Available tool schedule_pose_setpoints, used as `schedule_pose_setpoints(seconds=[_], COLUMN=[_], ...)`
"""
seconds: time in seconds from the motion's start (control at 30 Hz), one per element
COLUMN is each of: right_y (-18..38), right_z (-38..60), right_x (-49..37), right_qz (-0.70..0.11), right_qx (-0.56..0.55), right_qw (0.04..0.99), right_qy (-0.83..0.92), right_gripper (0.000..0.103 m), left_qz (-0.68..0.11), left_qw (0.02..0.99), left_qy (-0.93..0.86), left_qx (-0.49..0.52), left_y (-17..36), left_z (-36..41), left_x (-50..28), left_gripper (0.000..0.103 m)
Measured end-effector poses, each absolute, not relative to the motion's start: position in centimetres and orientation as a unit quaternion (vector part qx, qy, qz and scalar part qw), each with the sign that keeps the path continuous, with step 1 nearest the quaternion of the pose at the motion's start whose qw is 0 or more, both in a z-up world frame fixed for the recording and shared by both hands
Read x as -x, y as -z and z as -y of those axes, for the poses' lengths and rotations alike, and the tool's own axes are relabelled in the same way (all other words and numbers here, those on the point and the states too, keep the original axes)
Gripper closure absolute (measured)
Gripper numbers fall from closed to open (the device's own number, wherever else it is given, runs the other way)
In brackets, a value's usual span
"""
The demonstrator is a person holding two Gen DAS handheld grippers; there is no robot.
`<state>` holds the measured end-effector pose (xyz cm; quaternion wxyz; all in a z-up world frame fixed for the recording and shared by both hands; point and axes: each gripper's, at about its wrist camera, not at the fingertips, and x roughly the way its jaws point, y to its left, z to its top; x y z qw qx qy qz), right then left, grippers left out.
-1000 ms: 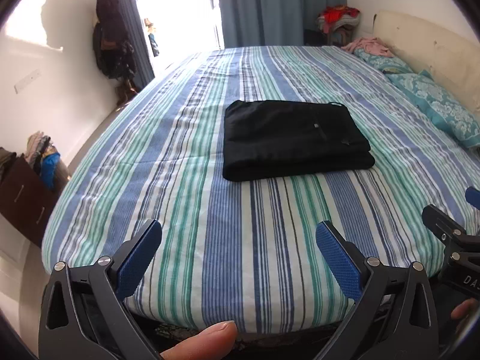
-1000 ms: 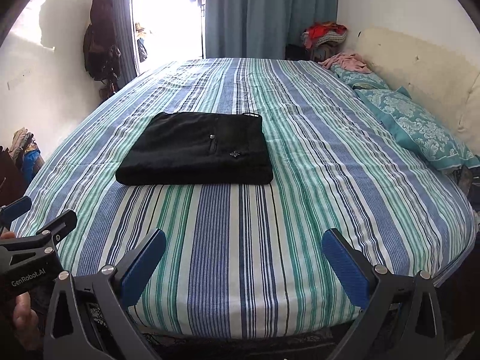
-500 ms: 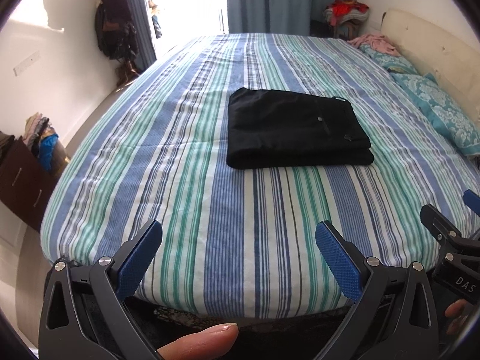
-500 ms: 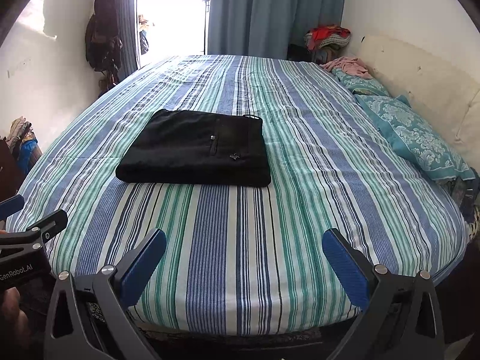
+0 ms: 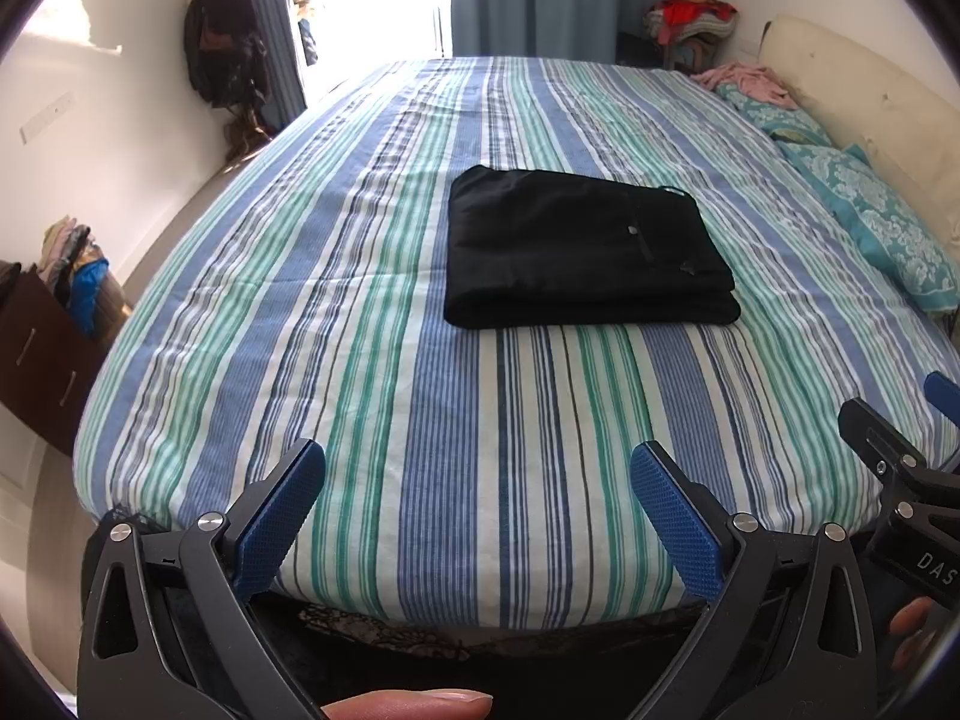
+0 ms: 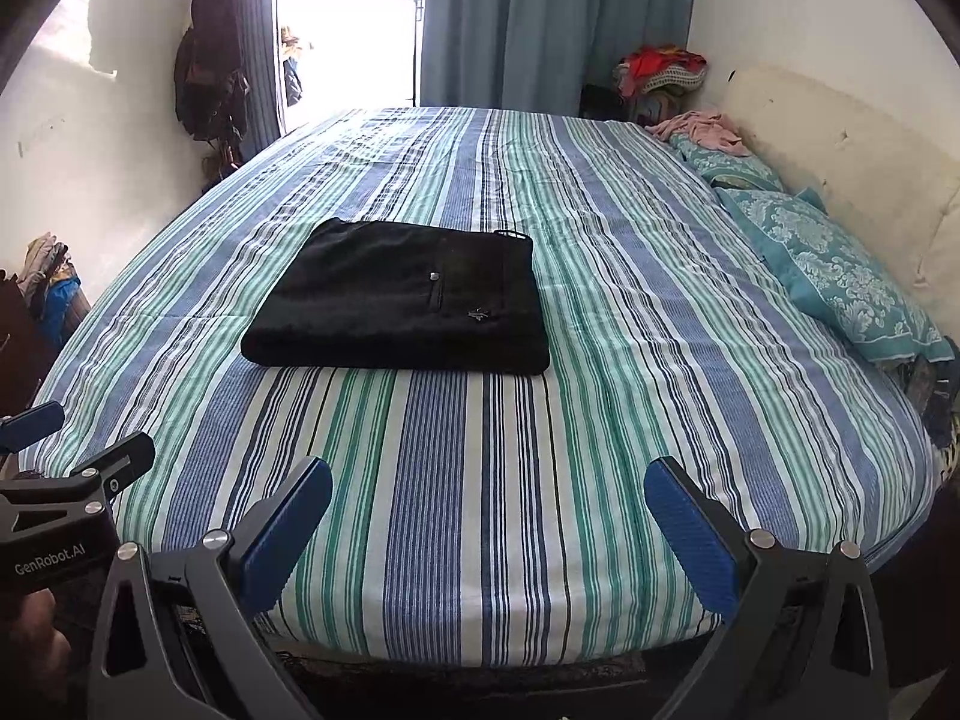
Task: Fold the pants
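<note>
Left gripper: jaws spread wide, nothing between the blue pads. It is held over the near edge of the bed, clear of the striped sheet. A fingertip of the person shows at the bottom edge of the left wrist view.

Right gripper: jaws spread wide, nothing held. It is also positioned at the near edge of the bed, clear of the sheet. The right gripper appears at the right margin of the left wrist view; the left gripper appears at the left margin of the right wrist view, so the two are side by side.

Pants: black, folded into a compact rectangle, lying flat on the bed. Location relative to the left gripper: well ahead and slightly right of centre. Location relative to the right gripper: well ahead and left of centre. Neither gripper touches the pants.

Pillows: teal patterned, ahead and far right of both grippers, against the cream headboard.

Curtain: blue, beyond the far side of the bed.
</note>
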<state>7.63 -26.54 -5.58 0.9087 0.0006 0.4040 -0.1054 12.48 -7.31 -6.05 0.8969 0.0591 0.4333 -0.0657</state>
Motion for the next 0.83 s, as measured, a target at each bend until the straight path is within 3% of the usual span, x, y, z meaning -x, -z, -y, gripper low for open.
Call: schedule_pose_setpoints(seconds=[0.83], right_y=[5.80], right_z=[26.62], right_x=[-7.79], right_qz=[-0.410], right_qx=[-0.007], right_qw=[0.906], right_qy=[0.104], right_gripper=[0.000], left_qz=[-0.431], left_qw=[0.898], left_qy=[0.065], left_qx=[-0.063], left_y=[6.51], left_z=[7.37], left_x=[-12.62], left_gripper=[0.001])
